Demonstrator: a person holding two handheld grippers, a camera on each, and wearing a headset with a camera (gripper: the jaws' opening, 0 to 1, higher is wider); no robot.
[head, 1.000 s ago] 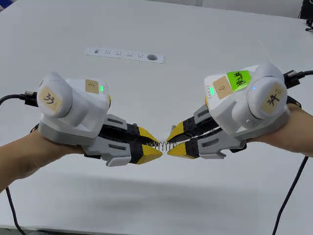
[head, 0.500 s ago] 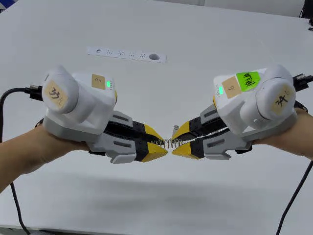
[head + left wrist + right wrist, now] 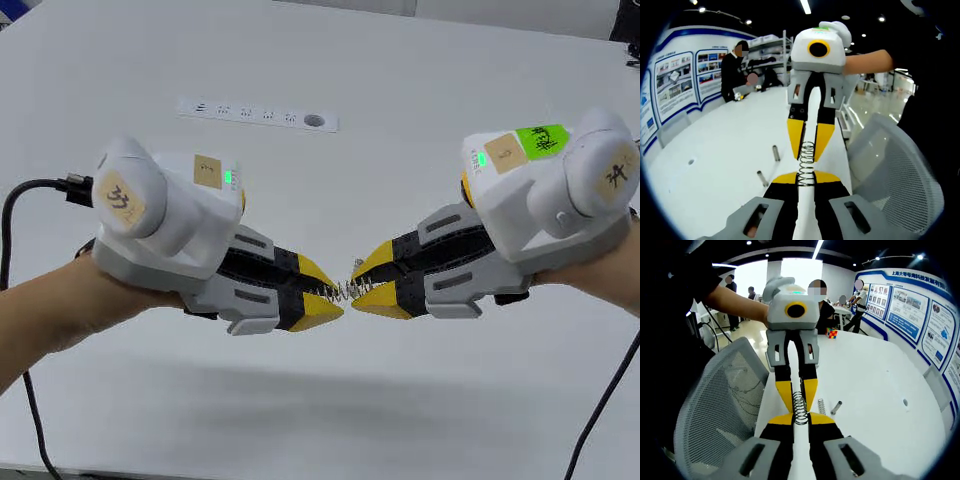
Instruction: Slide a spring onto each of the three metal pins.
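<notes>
Nearest, the spring (image 3: pixel 345 291) hangs in the air above the counter (image 3: pixel 400 120). Its left end is clamped in the left claw (image 3: pixel 322 305) and its right end is pinched in the right claw (image 3: pixel 368 285). A pull apart would likely stretch it, and a slackened grip could flick it away. Just beyond, metal pins (image 3: pixel 775 152) stand directly on the counter, not in any tray.

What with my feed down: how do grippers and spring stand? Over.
Left gripper and right gripper both shut on spring, held above table. Two pins bare. Nothing in the way.
</notes>
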